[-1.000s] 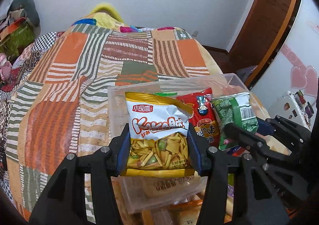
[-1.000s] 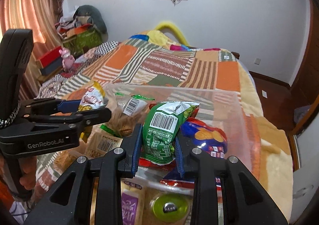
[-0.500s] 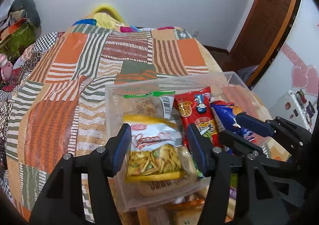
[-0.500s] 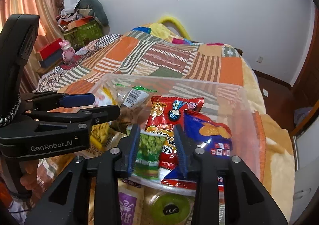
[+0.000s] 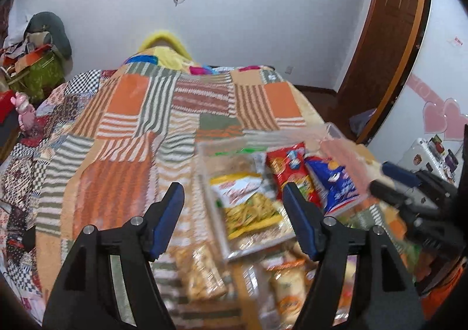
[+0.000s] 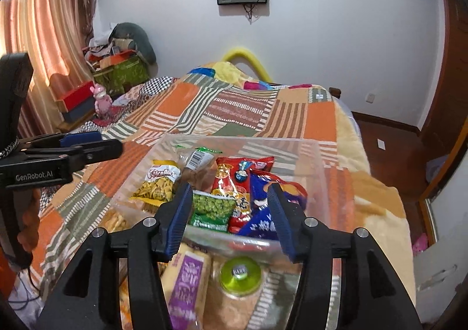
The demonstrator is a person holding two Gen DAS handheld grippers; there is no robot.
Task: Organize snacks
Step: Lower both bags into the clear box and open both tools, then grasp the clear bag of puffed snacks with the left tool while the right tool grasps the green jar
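Both the left gripper (image 5: 232, 207) and right gripper (image 6: 229, 207) gape wide, holding nothing. The yellow-and-white crisp packet (image 6: 160, 183) and green pea packet (image 6: 213, 210) lie inside the clear plastic bin (image 6: 327, 183) on the patchwork-quilted bed (image 6: 234, 108).

clear bin (image 6: 317, 172) on quilt | yellow (image 6: 159, 183); green (image 6: 213, 208); red (image 6: 234, 183); blue packets (image 6: 264, 207) inside

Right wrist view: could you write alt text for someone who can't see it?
A clear plastic bin on a patchwork bedspread holds snack packets: a yellow chip bag, green pea bag, red packet and blue packet. The right gripper hangs open above them.
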